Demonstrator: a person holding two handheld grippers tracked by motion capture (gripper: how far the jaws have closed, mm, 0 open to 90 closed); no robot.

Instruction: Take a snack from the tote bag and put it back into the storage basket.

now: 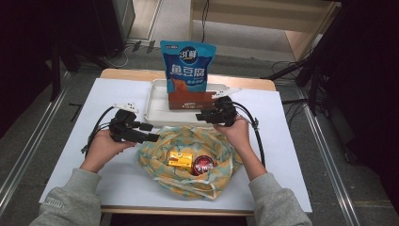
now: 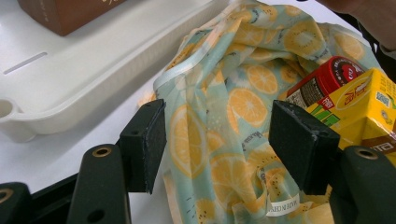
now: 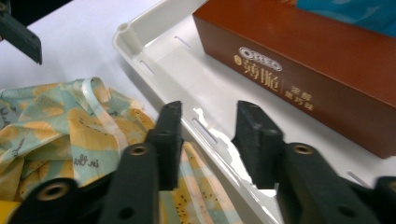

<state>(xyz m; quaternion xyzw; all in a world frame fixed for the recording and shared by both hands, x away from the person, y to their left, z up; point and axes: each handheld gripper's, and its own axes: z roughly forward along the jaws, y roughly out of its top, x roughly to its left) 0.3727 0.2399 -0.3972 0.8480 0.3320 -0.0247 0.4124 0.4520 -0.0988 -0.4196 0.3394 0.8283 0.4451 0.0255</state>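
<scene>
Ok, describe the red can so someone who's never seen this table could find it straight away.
Start at the white tray at the back of the table, then come toward the person to the orange-slice print cloth bag lying open. Inside its mouth sit two things: the red can is the round one, right of the boxy yellow drink carton.

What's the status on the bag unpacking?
Left gripper open, jaws either side of the cloth bag. Right gripper open, empty, over the tray rim. Yellow carton and red can in bag. Nothing blocking.
</scene>
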